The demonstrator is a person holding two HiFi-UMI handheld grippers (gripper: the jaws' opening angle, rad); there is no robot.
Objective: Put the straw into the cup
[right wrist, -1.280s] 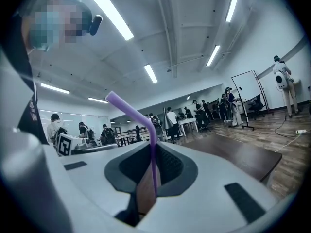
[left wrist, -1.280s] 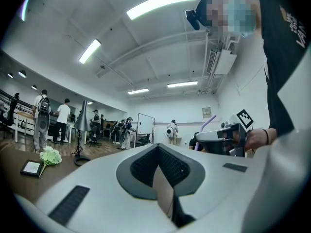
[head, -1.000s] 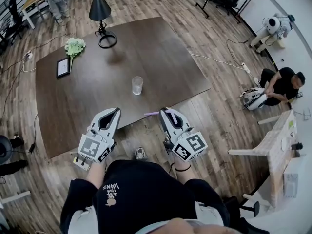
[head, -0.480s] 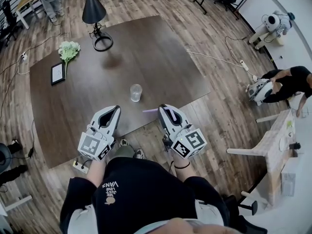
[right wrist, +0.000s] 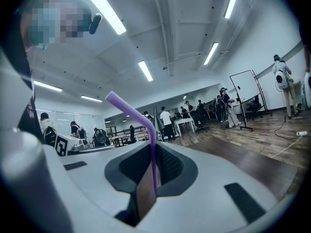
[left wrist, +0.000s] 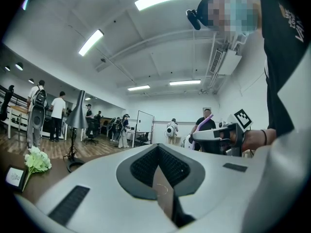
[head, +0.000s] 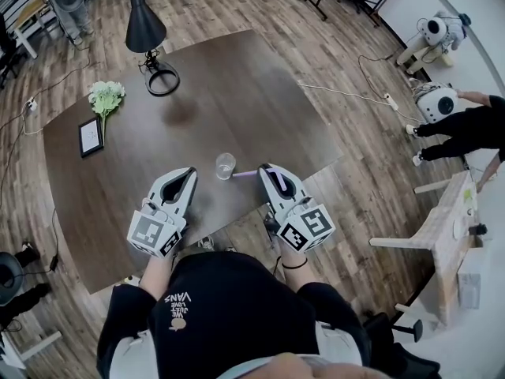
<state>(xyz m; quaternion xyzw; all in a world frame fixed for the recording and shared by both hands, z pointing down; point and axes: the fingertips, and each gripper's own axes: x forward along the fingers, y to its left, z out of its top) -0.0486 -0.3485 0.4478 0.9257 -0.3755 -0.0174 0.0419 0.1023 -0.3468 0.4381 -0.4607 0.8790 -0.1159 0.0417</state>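
A clear glass cup (head: 225,165) stands upright near the front edge of the dark brown table (head: 237,85). A purple bent straw (head: 245,174) sticks out leftward from my right gripper (head: 267,170), which is shut on it; the straw's free end is just right of the cup. In the right gripper view the straw (right wrist: 132,113) rises from between the pads and bends left. My left gripper (head: 188,175) hovers over the table edge just left of the cup, its jaws together with nothing held. The left gripper view shows the right gripper (left wrist: 214,135) with the straw (left wrist: 199,130).
On the table's far left stand a black floor-style lamp (head: 147,28), white flowers (head: 104,96) and a small framed tablet (head: 89,136). A person (head: 467,125) and white machines (head: 435,31) are on the wooden floor at right, beside a pale wooden bench (head: 446,231).
Both grippers have moved forward from over the floor to over the table's front edge, and the cup now lies between their tips. The straw stays gripped.
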